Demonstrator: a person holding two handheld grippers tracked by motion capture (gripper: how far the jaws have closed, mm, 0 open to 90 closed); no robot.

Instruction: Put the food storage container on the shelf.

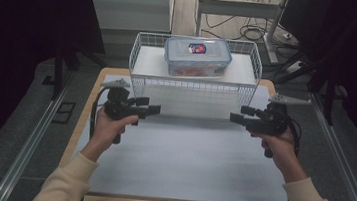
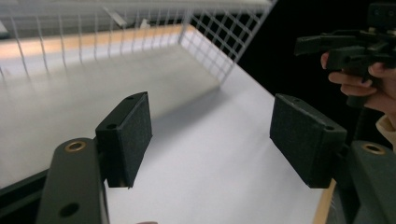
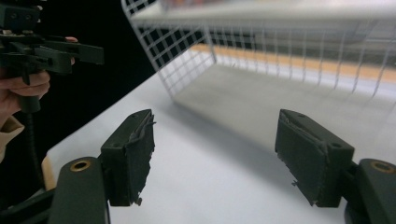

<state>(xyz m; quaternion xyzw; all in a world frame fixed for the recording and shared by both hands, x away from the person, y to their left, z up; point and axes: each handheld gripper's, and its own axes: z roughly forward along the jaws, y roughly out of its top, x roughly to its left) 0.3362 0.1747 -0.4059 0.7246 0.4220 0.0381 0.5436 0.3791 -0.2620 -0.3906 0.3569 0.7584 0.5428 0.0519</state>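
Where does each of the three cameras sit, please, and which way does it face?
High view: above the person's side, looking down on the table, basket and box; forearms and both tongs show.
Left gripper view: on the left tongs, facing the basket; own jaws open.
Right gripper view: on the right tongs, facing the basket; own jaws open.
Shared: each gripper view shows the other hand.
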